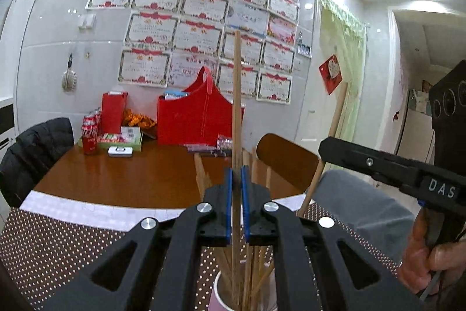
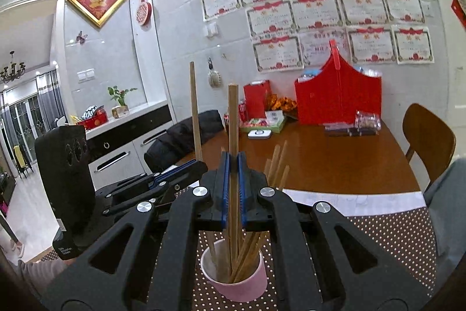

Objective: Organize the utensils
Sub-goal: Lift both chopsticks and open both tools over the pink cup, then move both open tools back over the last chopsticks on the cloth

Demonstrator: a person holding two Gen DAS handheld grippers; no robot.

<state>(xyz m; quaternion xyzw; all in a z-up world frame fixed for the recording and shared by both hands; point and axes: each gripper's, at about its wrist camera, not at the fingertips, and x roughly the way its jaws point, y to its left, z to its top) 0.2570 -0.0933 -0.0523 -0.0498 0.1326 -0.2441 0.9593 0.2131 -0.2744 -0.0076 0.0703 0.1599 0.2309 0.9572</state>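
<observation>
Left gripper (image 1: 236,185): the blue-padded jaws are clamped on a single long wooden chopstick (image 1: 237,95), which is held upright. The chopstick's lower end is seen reaching down into the pink paper cup (image 1: 217,296) directly under the gripper. Several more wooden chopsticks (image 1: 253,267) are stood in the same cup, leaning at various angles.

Right gripper (image 2: 233,179): the jaws are likewise closed on a second wooden chopstick (image 2: 233,136), held near vertical, with its lower end inside the pink cup among the other sticks. In the right wrist view the left gripper is seen just to the left, with its chopstick rising beside the right one; the two sticks are near each other but not touching at the top.

The cup is stood on a brown white-dotted placemat (image 2: 402,235), which is laid on a brown wooden table (image 2: 335,162). At the far side of the table, well apart from the cup, a red felt basket (image 2: 339,98), red soda cans (image 1: 90,133) and a small white tin (image 2: 259,133) are noted. A wooden chair (image 2: 428,139) is placed at the right edge of the table. The tiled wall behind is covered with framed certificates (image 1: 201,28).
</observation>
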